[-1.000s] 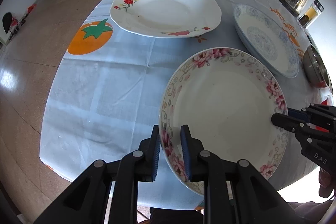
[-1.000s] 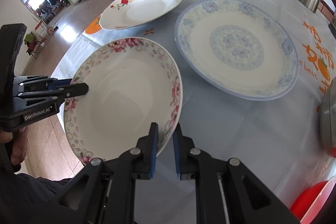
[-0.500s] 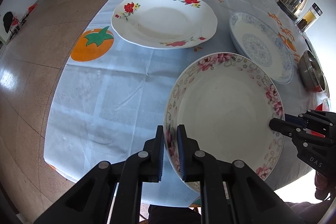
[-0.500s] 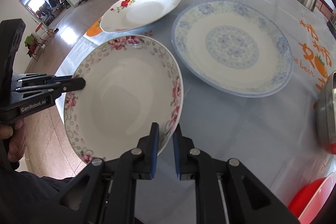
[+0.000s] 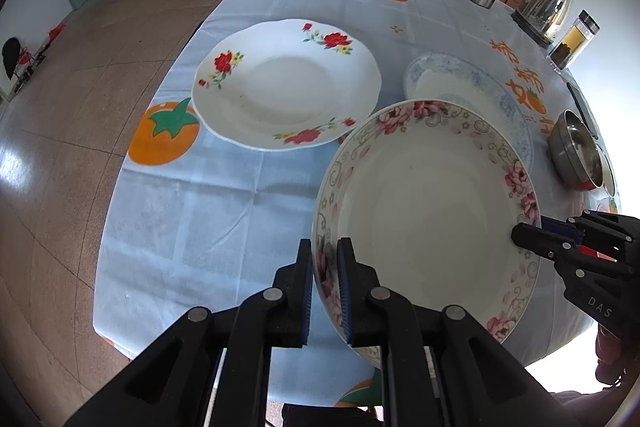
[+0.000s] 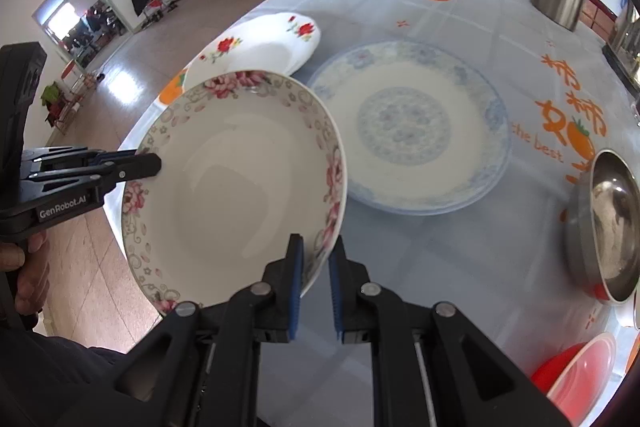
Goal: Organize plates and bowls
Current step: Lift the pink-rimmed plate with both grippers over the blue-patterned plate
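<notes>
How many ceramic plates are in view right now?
3. The pink-flowered plate is gripped at opposite rims by both tools; the red-flowered plate and blue-patterned plate lie on the tablecloth beyond it. None seems hidden.

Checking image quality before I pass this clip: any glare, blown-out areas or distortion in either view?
Left wrist view: strong fisheye bending of the table, white blow-out at lower right, floor glare at left. Right wrist view: same curvature, soft sheen inside the pink-flowered plate, bright window at left; everything reasonably sharp.

Pink-flowered plate point(image 5: 424, 211) clamped at opposite rims by left gripper point(image 5: 325, 291) and right gripper point(image 6: 315, 283); red-flowered plate point(image 5: 286, 83) and blue-patterned plate point(image 6: 408, 125) lie flat beyond them.
</notes>
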A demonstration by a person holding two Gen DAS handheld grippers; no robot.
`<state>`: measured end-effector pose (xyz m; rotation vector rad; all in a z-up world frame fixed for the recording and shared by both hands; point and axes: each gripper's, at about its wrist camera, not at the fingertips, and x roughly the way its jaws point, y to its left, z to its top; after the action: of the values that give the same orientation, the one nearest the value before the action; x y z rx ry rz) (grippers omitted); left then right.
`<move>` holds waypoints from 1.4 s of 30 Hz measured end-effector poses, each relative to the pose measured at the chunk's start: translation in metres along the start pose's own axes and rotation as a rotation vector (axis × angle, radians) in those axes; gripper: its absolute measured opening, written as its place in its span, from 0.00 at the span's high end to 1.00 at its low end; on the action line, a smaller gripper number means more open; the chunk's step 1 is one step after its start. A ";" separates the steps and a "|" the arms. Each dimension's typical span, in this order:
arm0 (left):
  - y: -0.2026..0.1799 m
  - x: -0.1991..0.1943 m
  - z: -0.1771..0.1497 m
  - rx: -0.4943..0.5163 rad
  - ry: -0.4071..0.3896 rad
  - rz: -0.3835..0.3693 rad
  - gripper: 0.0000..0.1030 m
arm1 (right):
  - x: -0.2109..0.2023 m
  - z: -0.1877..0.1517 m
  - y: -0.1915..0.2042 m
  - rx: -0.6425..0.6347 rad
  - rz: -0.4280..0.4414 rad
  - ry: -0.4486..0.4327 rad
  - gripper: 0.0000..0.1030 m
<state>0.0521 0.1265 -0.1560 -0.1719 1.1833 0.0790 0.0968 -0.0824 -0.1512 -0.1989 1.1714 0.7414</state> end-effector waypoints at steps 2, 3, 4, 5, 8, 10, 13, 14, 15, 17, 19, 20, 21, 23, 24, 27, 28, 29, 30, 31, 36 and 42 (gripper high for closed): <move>-0.006 0.000 0.004 0.010 -0.004 -0.003 0.88 | -0.003 0.001 -0.005 0.009 -0.005 -0.004 0.88; -0.008 0.001 0.005 0.014 -0.005 -0.004 0.88 | -0.004 0.001 -0.008 0.016 -0.009 -0.006 0.88; -0.011 0.002 0.007 0.020 -0.005 -0.006 0.88 | -0.004 0.002 -0.010 0.020 -0.012 -0.008 0.88; -0.013 0.003 0.009 0.024 -0.005 -0.006 0.88 | -0.004 0.002 -0.012 0.023 -0.016 -0.010 0.88; -0.019 0.005 0.014 0.036 -0.005 -0.010 0.88 | -0.005 0.003 -0.019 0.034 -0.025 -0.013 0.88; -0.023 0.008 0.018 0.043 -0.005 -0.011 0.88 | -0.007 0.004 -0.023 0.042 -0.033 -0.016 0.88; -0.030 0.009 0.025 0.054 -0.012 -0.015 0.88 | -0.009 0.006 -0.030 0.051 -0.041 -0.020 0.88; -0.032 0.010 0.027 0.058 -0.016 -0.016 0.88 | -0.010 0.007 -0.033 0.054 -0.045 -0.023 0.88; -0.034 0.010 0.029 0.062 -0.020 -0.017 0.88 | -0.011 0.008 -0.035 0.057 -0.049 -0.026 0.88; -0.039 0.011 0.034 0.070 -0.026 -0.018 0.88 | -0.013 0.010 -0.041 0.061 -0.057 -0.031 0.88; -0.043 0.012 0.038 0.076 -0.031 -0.019 0.88 | -0.015 0.012 -0.046 0.067 -0.064 -0.036 0.88; -0.045 0.012 0.040 0.080 -0.033 -0.019 0.88 | -0.016 0.013 -0.049 0.070 -0.068 -0.037 0.88; -0.047 0.013 0.042 0.082 -0.034 -0.019 0.88 | -0.016 0.014 -0.051 0.072 -0.071 -0.038 0.88; -0.051 0.014 0.047 0.086 -0.037 -0.020 0.88 | -0.018 0.016 -0.056 0.075 -0.079 -0.040 0.88; -0.053 0.015 0.048 0.088 -0.039 -0.020 0.88 | -0.017 0.017 -0.059 0.078 -0.081 -0.041 0.88; -0.058 0.018 0.053 0.094 -0.041 -0.020 0.88 | -0.017 0.022 -0.066 0.085 -0.088 -0.043 0.88; -0.060 0.020 0.055 0.096 -0.041 -0.020 0.88 | -0.017 0.023 -0.068 0.087 -0.091 -0.043 0.88; -0.062 0.021 0.057 0.100 -0.042 -0.019 0.88 | -0.016 0.025 -0.071 0.091 -0.095 -0.043 0.88; -0.063 0.023 0.059 0.104 -0.043 -0.018 0.88 | -0.016 0.026 -0.073 0.094 -0.098 -0.043 0.88; -0.065 0.024 0.062 0.105 -0.043 -0.018 0.88 | -0.016 0.028 -0.076 0.098 -0.101 -0.042 0.88; -0.072 0.029 0.074 0.114 -0.052 -0.010 0.88 | -0.013 0.036 -0.085 0.107 -0.115 -0.043 0.88; -0.078 0.036 0.086 0.120 -0.054 -0.007 0.88 | -0.010 0.045 -0.096 0.120 -0.127 -0.042 0.88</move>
<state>0.1557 0.0641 -0.1510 -0.0684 1.1303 0.0063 0.1892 -0.1359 -0.1463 -0.1552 1.1483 0.5591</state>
